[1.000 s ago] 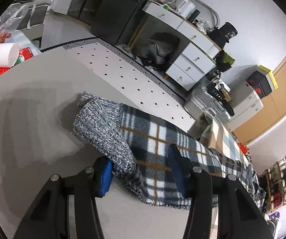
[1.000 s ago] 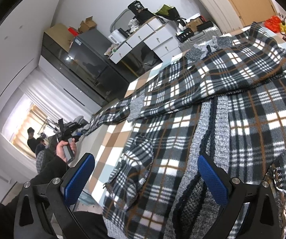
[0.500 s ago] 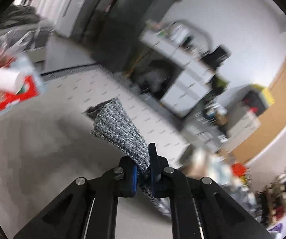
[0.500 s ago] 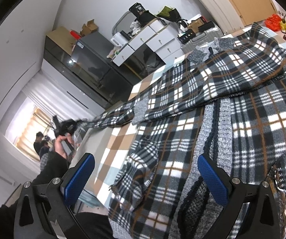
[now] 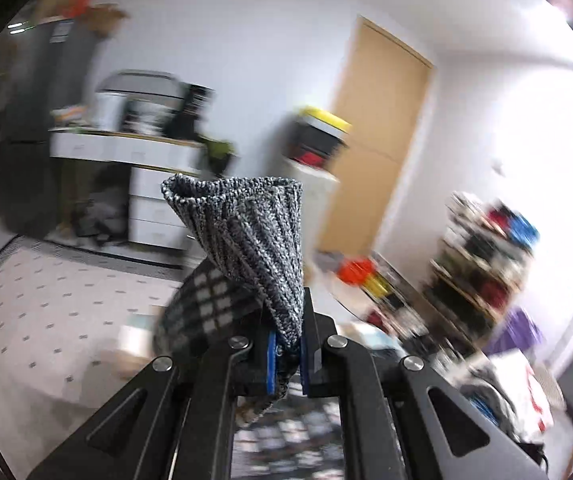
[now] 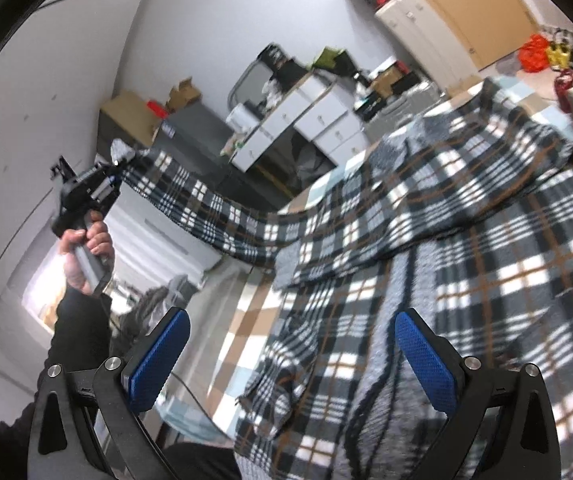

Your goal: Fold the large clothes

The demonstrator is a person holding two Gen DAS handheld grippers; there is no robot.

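Observation:
A large plaid cardigan (image 6: 466,248) in black, white and brown with grey knit trim lies spread over a checked table. My left gripper (image 5: 286,356) is shut on the grey knit cuff (image 5: 254,236) of one sleeve. In the right wrist view it (image 6: 112,170) holds that sleeve (image 6: 206,208) lifted high at the left, stretched out from the body. My right gripper (image 6: 290,356) is open and empty, hovering over the cardigan's front panel near its grey button band (image 6: 390,344).
A checked tablecloth (image 6: 246,320) shows at the table's left edge. White drawers (image 6: 310,120), a dark cabinet (image 6: 190,136) and a wooden door (image 5: 378,152) stand behind. Cluttered shelves (image 5: 482,268) are at the right.
My left gripper closed on the sleeve cuff and lifted it up off the table, swinging right. The sleeve now hangs stretched in the air. My right gripper stayed open over the cardigan.

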